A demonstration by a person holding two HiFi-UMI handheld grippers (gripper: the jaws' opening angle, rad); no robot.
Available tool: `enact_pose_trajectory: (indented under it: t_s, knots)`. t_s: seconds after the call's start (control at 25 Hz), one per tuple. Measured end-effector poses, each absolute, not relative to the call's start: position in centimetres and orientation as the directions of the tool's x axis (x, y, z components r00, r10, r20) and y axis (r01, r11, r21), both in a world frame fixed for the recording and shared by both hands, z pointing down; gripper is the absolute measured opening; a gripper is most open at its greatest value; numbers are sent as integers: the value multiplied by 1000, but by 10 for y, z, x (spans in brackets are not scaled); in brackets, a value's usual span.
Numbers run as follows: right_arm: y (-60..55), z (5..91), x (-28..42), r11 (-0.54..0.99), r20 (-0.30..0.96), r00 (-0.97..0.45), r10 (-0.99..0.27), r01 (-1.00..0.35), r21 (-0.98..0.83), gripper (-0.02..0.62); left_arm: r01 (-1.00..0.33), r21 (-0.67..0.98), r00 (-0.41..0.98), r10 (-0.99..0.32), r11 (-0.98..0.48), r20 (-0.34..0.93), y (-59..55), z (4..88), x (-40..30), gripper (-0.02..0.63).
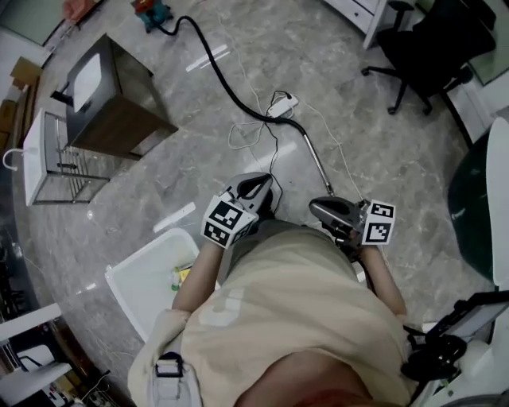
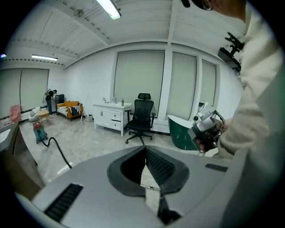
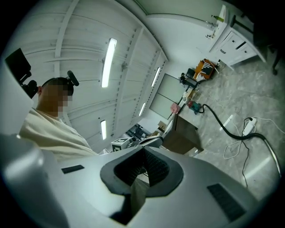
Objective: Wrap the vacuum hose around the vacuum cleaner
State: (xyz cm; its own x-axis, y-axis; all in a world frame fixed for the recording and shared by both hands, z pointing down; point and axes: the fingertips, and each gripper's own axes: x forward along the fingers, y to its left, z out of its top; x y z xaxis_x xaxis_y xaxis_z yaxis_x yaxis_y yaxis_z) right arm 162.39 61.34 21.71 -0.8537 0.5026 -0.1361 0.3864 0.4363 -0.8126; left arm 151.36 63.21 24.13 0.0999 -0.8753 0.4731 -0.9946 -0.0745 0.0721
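Black vacuum hose (image 1: 218, 71) is lying loose across the marble floor (image 1: 382, 135). It runs from the little vacuum cleaner (image 1: 151, 12) at the far end down to a metal wand (image 1: 318, 163) just ahead of the person. Left tongs (image 2: 146, 156) and right tongs (image 3: 143, 165) are both pressed together with nothing between them, held out in front of the beige shirt (image 1: 294, 302).

black vacuum hose (image 1: 229, 82) lying uncoiled, curving away to small red vacuum cleaner (image 1: 151, 12)
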Motion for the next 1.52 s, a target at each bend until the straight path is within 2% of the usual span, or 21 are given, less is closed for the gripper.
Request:
enact_pose_trajectory:
  t_s: [0.16,0.44,0.64,0.96,1.12,1.28,1.52]
  knots:
    - [616,220,1586,484,-26,-896,444,264,-834,5,-975,139,218,-865,-173,451,617,246,1482,6]
    - [618,226,1511,538,113,-908,402,135,-832,5,-936,239,342,-822,-257,454,613,265,1400,6]
    - [610,231,1497,551,185,-937,297,10,-834,5,-899,269,433,-782,-344,447,596,281,1372,6]
    - [566,234,1516,485,167,-984,64,-116,-867,5,-796,262,602,-662,-546,447,541,280,1417,6]
    - [539,275,1554,529,295,-955,-31,-266,-806,5,-740,250,650,-569,-624,504,517,288,1456,6]
    - [508,330,1591,568,420,-907,-18,-355,-742,6,-748,236,624,-536,-620,569,487,299,1484,6]
    - [448,403,1619,549,461,-887,42,-365,-752,6,-799,246,549,-499,-548,670,438,316,1512,6]
